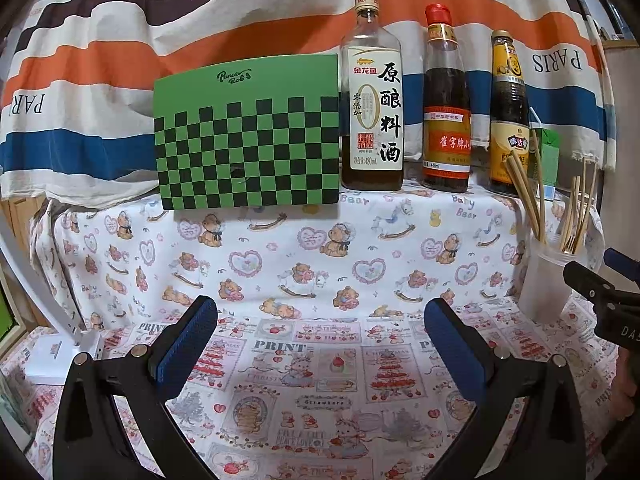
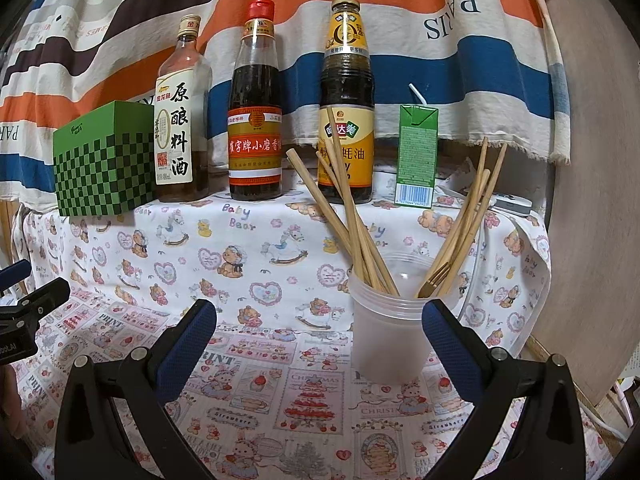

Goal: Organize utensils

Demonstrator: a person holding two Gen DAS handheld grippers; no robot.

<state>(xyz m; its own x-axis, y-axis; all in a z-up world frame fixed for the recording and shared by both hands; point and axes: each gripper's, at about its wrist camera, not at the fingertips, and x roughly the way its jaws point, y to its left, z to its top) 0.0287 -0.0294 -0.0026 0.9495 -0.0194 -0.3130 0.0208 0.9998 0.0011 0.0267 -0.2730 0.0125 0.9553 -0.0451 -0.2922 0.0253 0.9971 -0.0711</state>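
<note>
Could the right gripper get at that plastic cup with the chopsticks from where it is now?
Probably yes. The right gripper is open and empty, and the cup stands just ahead, a bit to the right, with nothing between. The chopsticks and fork lean out above the rim, so a low approach looks free.

Frosted plastic cup (image 2: 386, 336), wooden chopsticks (image 2: 344, 216), glossy glass bottles (image 2: 256, 120), printed cloth (image 2: 248, 248).

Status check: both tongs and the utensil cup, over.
Left tongs open, empty. Right tongs open, empty, near translucent plastic cup. Wooden chopsticks and wooden forks upright inside cup. Nothing between tongs and cup.
</note>
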